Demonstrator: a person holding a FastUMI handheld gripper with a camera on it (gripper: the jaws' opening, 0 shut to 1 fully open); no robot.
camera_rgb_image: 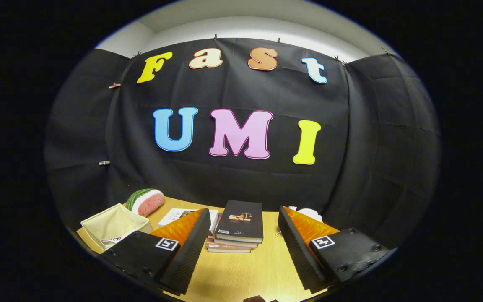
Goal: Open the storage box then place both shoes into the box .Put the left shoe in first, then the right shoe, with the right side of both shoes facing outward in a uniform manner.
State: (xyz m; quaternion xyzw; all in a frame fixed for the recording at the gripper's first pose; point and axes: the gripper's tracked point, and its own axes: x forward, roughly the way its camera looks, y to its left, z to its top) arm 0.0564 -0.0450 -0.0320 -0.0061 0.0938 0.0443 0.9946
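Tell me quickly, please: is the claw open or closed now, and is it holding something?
Claw: open, holding nothing; its fingers stand wide apart above the table, with the stack of books just ahead between them.

This is looking like a staged recording booth rather than a lived-in room. Black cloth (241,176) is hanging as a wall across the upper and middle frame, pinned up with small clips (115,85), and a plain pale wall (241,25) is showing above it at the top. A light wooden counter (245,268) is sitting at the bottom centre, carrying household props: a stack of books (237,230) in the middle, a watermelon-slice toy (145,201) and a cream fabric storage box (111,226) at lower left. The claw (243,241), with printed square markers, is holding its fingers wide apart over the counter.
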